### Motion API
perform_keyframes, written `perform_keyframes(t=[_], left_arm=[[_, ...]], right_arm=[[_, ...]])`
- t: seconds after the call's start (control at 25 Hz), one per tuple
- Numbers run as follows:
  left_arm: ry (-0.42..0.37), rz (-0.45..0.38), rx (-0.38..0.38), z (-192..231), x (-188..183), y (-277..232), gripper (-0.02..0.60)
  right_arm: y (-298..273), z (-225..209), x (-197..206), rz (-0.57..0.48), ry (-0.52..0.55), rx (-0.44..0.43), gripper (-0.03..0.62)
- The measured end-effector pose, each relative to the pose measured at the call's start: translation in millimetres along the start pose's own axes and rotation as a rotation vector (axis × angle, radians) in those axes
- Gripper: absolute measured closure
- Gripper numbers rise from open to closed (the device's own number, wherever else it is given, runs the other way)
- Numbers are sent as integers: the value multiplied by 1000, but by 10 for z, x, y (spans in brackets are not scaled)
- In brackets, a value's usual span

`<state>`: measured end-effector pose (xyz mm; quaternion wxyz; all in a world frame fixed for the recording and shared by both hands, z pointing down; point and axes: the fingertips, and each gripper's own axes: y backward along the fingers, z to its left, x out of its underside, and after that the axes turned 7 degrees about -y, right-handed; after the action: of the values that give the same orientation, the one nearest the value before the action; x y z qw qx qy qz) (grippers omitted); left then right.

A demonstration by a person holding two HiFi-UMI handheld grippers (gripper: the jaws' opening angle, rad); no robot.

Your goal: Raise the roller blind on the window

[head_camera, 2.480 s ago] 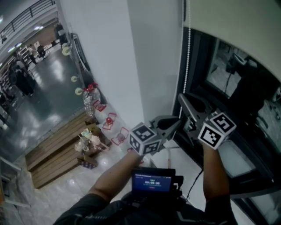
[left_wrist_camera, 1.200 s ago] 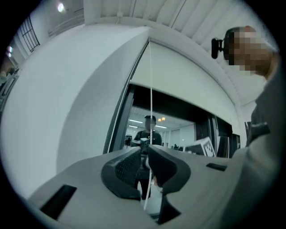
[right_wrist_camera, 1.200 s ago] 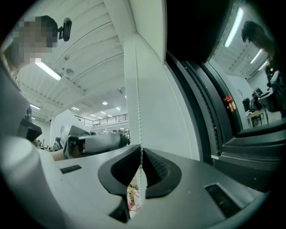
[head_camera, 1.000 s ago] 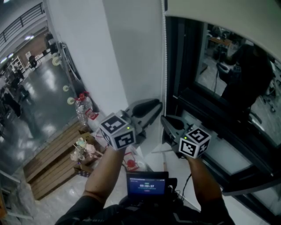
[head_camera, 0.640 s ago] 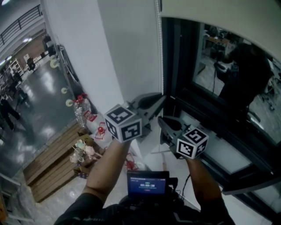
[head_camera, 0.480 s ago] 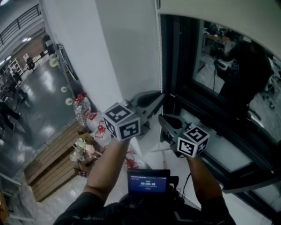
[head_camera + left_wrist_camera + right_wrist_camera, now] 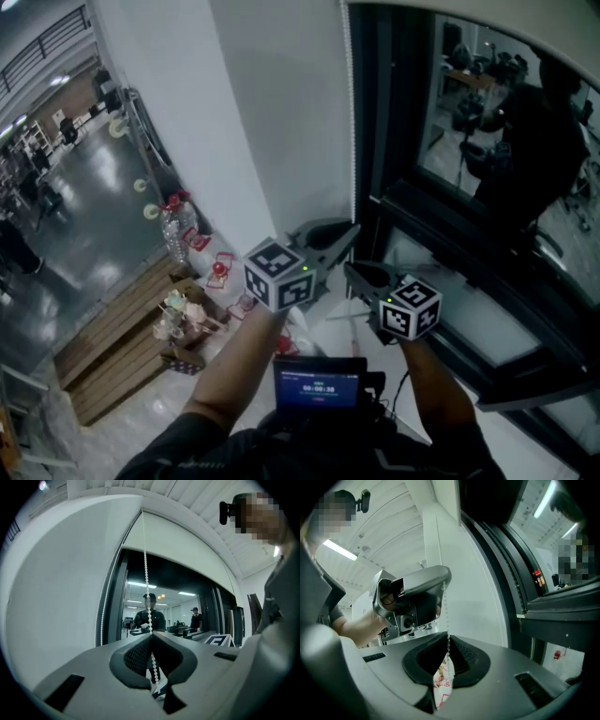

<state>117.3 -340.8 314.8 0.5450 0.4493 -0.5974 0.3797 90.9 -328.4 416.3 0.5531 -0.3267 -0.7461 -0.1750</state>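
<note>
Hanging straight down the left edge of the window (image 7: 441, 234) from the roller blind (image 7: 562, 33), the bead chain (image 7: 352, 141) is clamped by the left hand-held gripper (image 7: 351, 230) just above the right hand-held gripper (image 7: 350, 268), also closed on it, so any pull runs downward.

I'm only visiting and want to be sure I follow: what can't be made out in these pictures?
- Head view: the roller blind is cut off by the top edge, so its roller is out of sight.
- Head view: the bead chain runs behind the left gripper and right gripper, which hide its lower loop.
- Head view: the print on the chest screen is too small to read.
</note>
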Motion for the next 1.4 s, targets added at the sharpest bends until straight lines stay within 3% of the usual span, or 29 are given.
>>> perform_keyframes(t=[0.24,0.44,0.68,0.92,1.04,1.16,1.4], left_arm=[[-5,-9,-8,-50,92,17,578],[0,-30,-21,-19,84,51,578],[9,-43,-15,-24,88,65,578],[8,-51,8,-100,90,71,578],[4,-49,21,-135,93,67,578],[4,-51,18,-121,84,89,578],[19,-49,27,-138,130,122,578]], right_arm=[[25,-15,75,2,-20,2,582],[165,-30,-17,51,110,56,543],[473,88,-877,-133,176,45,505],[343,469,-1603,-246,242,-50,505],[193,556,-1682,-237,263,-75,505],[99,563,-1688,-229,255,-76,579],[97,535,-1644,-259,195,-100,585]])
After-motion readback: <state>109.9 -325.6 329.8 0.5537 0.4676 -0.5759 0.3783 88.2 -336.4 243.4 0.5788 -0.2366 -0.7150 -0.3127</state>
